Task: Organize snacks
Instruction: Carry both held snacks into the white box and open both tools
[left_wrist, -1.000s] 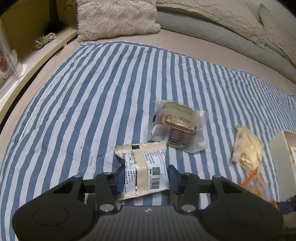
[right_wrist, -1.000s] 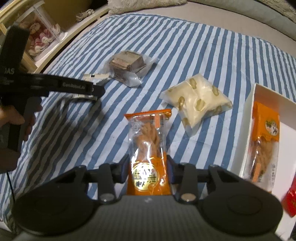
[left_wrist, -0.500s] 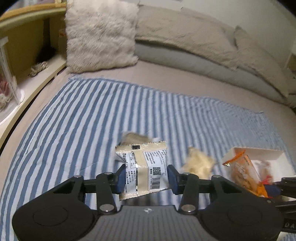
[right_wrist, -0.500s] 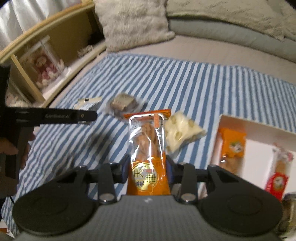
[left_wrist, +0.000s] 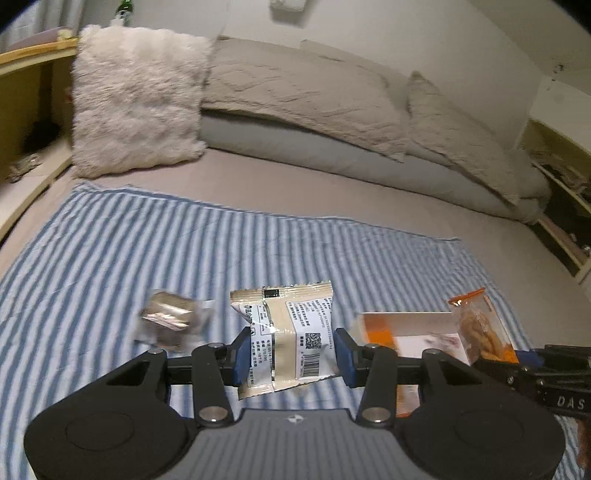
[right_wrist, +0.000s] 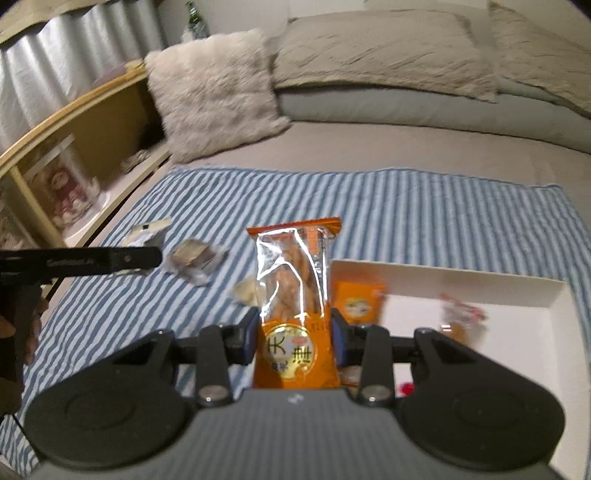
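My left gripper (left_wrist: 288, 350) is shut on a beige and white snack packet (left_wrist: 286, 328) with a barcode, held above the striped cloth. My right gripper (right_wrist: 294, 339) is shut on an orange snack packet (right_wrist: 293, 295) with a clear window, held upright in front of a white box (right_wrist: 517, 291). The box holds an orange packet (right_wrist: 356, 304) and a red and white packet (right_wrist: 461, 314). The right gripper with its orange packet (left_wrist: 480, 328) shows at the right of the left wrist view. The left gripper (right_wrist: 122, 258) shows at the left of the right wrist view.
A clear-wrapped brown snack (left_wrist: 170, 321) and a pale yellow packet (right_wrist: 245, 291) lie on the blue striped cloth (left_wrist: 147, 258). A fluffy pillow (left_wrist: 136, 99) and grey bedding (left_wrist: 314, 96) lie behind. A wooden shelf (right_wrist: 55, 147) runs along the left.
Both grippers have lifted their packets off the cloth and tilted up. The right gripper has moved to the white box, and the left gripper has swung rightward.
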